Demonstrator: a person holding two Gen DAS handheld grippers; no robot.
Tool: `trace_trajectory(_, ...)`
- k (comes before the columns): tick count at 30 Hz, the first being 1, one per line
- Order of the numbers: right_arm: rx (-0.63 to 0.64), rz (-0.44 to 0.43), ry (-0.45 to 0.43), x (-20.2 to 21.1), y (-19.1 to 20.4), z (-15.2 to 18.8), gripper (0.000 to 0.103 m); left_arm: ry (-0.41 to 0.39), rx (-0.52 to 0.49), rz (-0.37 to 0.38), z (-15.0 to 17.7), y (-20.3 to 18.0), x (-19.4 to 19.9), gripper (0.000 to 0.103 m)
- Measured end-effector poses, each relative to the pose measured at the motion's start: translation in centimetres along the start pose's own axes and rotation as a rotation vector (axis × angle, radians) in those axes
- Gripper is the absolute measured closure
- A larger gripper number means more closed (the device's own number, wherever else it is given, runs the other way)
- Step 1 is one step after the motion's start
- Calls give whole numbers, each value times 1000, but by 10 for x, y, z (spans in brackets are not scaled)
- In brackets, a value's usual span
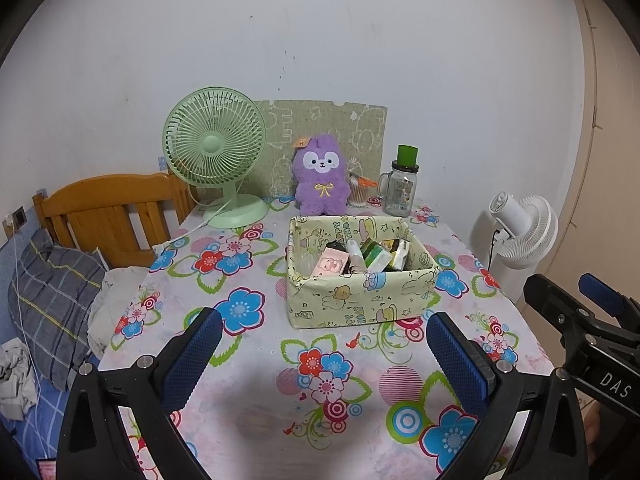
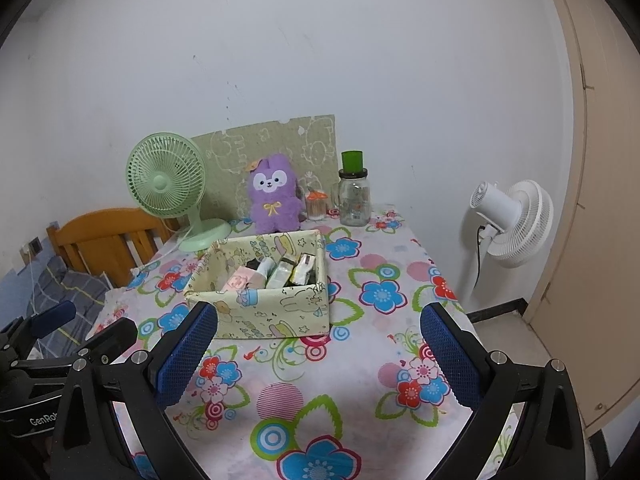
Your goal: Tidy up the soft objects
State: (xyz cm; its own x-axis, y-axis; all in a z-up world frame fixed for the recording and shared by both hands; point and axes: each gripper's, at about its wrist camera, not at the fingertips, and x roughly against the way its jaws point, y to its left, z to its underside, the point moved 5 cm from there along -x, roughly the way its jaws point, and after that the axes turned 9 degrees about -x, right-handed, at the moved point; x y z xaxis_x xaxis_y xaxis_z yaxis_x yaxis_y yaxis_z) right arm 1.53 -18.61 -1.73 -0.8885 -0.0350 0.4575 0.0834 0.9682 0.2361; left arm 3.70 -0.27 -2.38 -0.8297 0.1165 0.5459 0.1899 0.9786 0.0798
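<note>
1. Left gripper (image 1: pixel 324 356): jaws spread wide with nothing between the blue pads, held low over the near part of the floral tablecloth (image 1: pixel 248 392). The right gripper (image 1: pixel 580 320) shows at its right side, level with it.
2. Right gripper (image 2: pixel 318 350): likewise parted and empty, with the left tool visible at its left edge. Both sit back from the goods, a stance that fits either a pause ahead of a reach or a retreat once hands are free.
3. Purple plush toy (image 1: pixel 320 180): the only clearly soft item on the table. It stands upright, far ahead of both grippers, beyond the box and against the patterned backing board (image 1: pixel 320 128), which props it from behind.
4. Fabric-covered box (image 1: pixel 360 276): directly ahead of the left gripper and ahead-left of the right one, between grippers and plush. It holds small packets and tubes, packed toward its right half; the left half appears free, though its floor is partly hidden.
5. Green desk fan (image 1: pixel 216 152): ahead-left of the plush. Glass jar (image 1: pixel 400 192) with green lid: ahead-right, beside a small cotton-swab tub (image 1: pixel 360 192).
6. Judgement: the plush upright at the back could be its tidy resting place, or it may be due for the box.
</note>
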Motion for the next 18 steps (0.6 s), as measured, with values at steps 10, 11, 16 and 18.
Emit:
trace_trajectory(10,-1,-8,8,-1,-1,1,0,9,4,-2,3,-1,-3,0)
trace_trajectory(11,2,-10,8,-1,0,2,0,9,4,-3,3,-1,-3,0)
trace_trajectory(16,9,-15,8,-1,1,3,0,7,7,-4,3,-1,-2,0)
trace_trajectory(18,11,-14,8,-1,2,3,0,6,8,-5,2,0,-1,0)
